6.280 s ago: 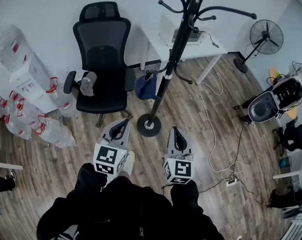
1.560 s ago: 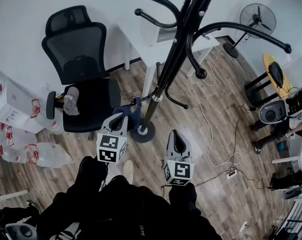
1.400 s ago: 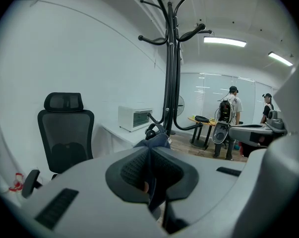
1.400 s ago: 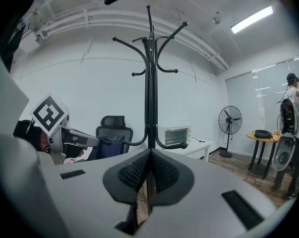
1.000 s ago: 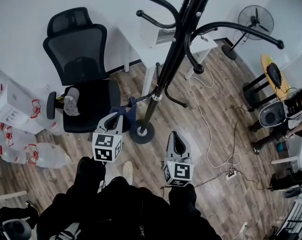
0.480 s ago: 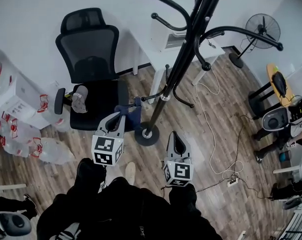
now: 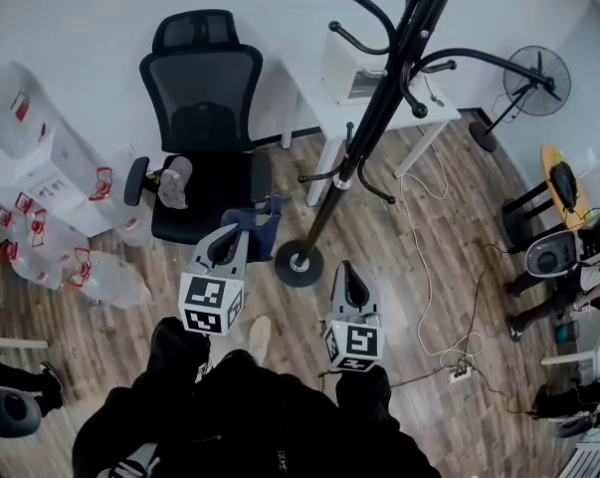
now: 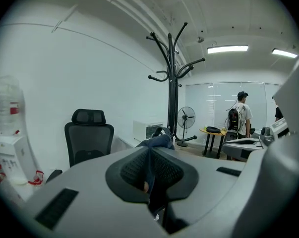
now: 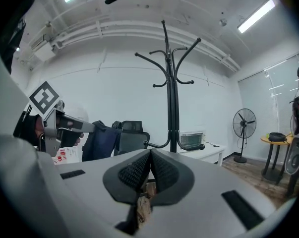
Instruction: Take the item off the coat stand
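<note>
An office room with a wood-plank floor (image 7: 449, 267) and white walls. The left gripper (image 7: 242, 229) has its jaws clenched on a dark blue fabric item (image 7: 255, 217). The item hangs from them, clear of the hooks of the tall black metal coat stand (image 7: 364, 137) and just in front of a black mesh office chair (image 7: 202, 118). The right gripper (image 7: 347, 264) has its jaws pressed together on nothing, near the stand's round base. A white desk (image 7: 379, 103) stands behind the stand.

Navy blue item (image 7: 260, 219); black coat stand (image 7: 377, 118); black mesh chair (image 7: 202, 98); brown wood-grain plank floor (image 7: 379, 239).
</note>
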Demonstrator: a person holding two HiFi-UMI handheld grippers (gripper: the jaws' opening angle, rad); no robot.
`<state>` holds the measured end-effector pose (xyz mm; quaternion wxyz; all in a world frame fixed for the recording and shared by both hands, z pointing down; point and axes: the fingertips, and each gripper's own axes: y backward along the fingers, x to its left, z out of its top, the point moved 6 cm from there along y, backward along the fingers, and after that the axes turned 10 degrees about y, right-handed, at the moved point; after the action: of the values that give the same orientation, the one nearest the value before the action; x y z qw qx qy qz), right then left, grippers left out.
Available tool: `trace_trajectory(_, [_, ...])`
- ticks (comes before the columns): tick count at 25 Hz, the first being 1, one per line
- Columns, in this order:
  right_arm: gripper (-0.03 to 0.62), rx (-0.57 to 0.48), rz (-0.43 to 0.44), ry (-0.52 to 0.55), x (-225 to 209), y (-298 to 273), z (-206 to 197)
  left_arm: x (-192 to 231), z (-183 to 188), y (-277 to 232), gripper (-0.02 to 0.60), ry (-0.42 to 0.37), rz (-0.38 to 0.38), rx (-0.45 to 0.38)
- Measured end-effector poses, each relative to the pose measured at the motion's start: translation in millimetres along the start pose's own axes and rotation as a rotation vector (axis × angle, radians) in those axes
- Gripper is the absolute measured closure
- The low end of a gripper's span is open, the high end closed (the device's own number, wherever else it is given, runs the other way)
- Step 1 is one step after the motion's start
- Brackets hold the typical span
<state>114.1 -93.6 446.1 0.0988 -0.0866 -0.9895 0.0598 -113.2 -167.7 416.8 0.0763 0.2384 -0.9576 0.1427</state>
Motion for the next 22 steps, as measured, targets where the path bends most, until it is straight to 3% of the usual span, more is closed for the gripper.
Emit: trace_trajectory(22, [0.579,-0.058,0.066,0.047,35.2,148.9,-19.2,-68.7,-75.2,159.8,0.552,0.005,0.053,-0.035])
